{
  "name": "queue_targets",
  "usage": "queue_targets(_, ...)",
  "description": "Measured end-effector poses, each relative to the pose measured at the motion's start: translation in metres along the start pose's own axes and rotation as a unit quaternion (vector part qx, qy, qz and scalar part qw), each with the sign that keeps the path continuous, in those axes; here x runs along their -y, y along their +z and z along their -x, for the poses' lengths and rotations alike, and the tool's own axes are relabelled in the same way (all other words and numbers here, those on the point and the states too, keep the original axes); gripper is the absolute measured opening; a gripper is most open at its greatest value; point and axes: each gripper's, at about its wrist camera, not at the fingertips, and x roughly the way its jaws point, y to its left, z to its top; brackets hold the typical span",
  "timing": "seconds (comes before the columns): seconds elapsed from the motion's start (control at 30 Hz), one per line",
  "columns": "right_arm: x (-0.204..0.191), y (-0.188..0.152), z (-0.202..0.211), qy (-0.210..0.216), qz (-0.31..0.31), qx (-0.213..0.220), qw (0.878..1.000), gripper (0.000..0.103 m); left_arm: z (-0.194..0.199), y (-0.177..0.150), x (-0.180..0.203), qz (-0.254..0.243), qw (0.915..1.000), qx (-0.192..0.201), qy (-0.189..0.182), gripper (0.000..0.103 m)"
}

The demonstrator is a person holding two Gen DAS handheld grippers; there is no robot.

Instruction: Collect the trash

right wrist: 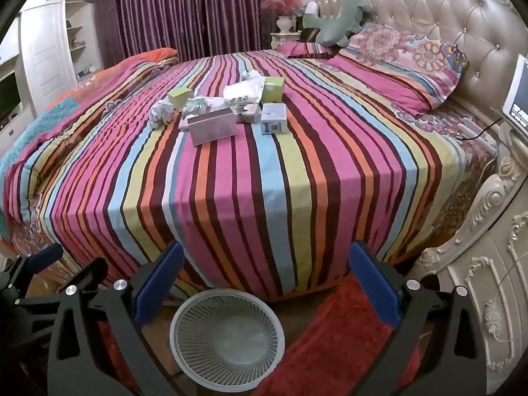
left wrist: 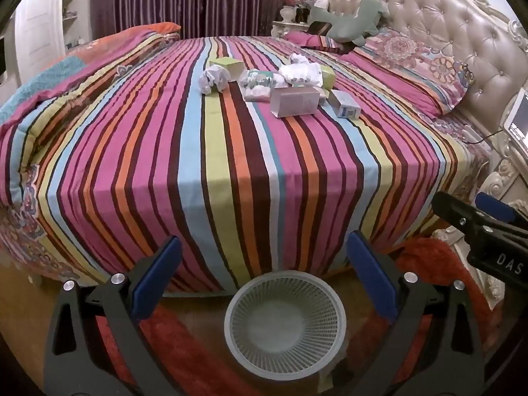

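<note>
Both grippers stand spread wide with nothing between their blue pads: the left gripper [left wrist: 264,277] and the right gripper [right wrist: 267,280] each hang above the floor at the foot of the bed, angled down, well apart from the trash. Only part of the right tool shows at the right edge of the left wrist view, and just a dark corner of the left one at the lower left of the right wrist view. A white mesh basket [left wrist: 231,330] sits on the floor just beside the bed's near edge, on a red rug [right wrist: 330,336] whose extent the gripper bodies cut off. The trash lies clustered mid-bed on the striped bedspread [left wrist: 231,171]: a crumpled paper ball [left wrist: 213,79], a green carton [left wrist: 227,66], a pinkish open box [left wrist: 295,100], a small white-and-blue box [left wrist: 346,105], and a heap of white wrappers [left wrist: 300,72] that hides whatever lies under it. Print on the boxes is too small to read. A green plush toy [left wrist: 353,21] lies by the tufted headboard [left wrist: 445,26], and a screen [right wrist: 518,99] is cut off at the right edge.
</note>
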Motion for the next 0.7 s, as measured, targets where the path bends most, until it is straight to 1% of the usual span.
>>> queue_targets(0.23,0.0006,-0.0009,-0.0022,0.005,-0.002,-0.008,1.0,0.096,-0.0038,0.0036,-0.0022,0.0,1.0,0.003,0.003,0.097)
queue_targets(0.27,0.0006,-0.0011,-0.0022,0.006,-0.002,-0.008,1.0,0.096,0.0004,0.0012,-0.0034,0.007,1.0,0.001,-0.004,0.097)
queue_targets(0.33,0.0002,-0.0011,-0.0026,0.007,-0.001,-0.009,1.0,0.096,0.0008,-0.0025,-0.0043,0.004,1.0,-0.001,0.001,0.097)
queue_targets(0.37,-0.0004,-0.0013,-0.0029,0.008,0.0,-0.01,1.0,0.096,0.0024,0.0013,-0.0037,0.008,1.0,-0.005,-0.002,0.097)
queue_targets(0.4,-0.0006,-0.0011,-0.0032,0.008,0.001,-0.011,1.0,0.096,-0.0012,-0.0011,-0.0018,0.001,1.0,0.0,0.005,0.097)
queue_targets(0.7,-0.0002,-0.002,-0.003,0.008,-0.001,-0.012,1.0,0.096,-0.0017,-0.0018,-0.0022,0.002,1.0,0.001,0.005,0.097)
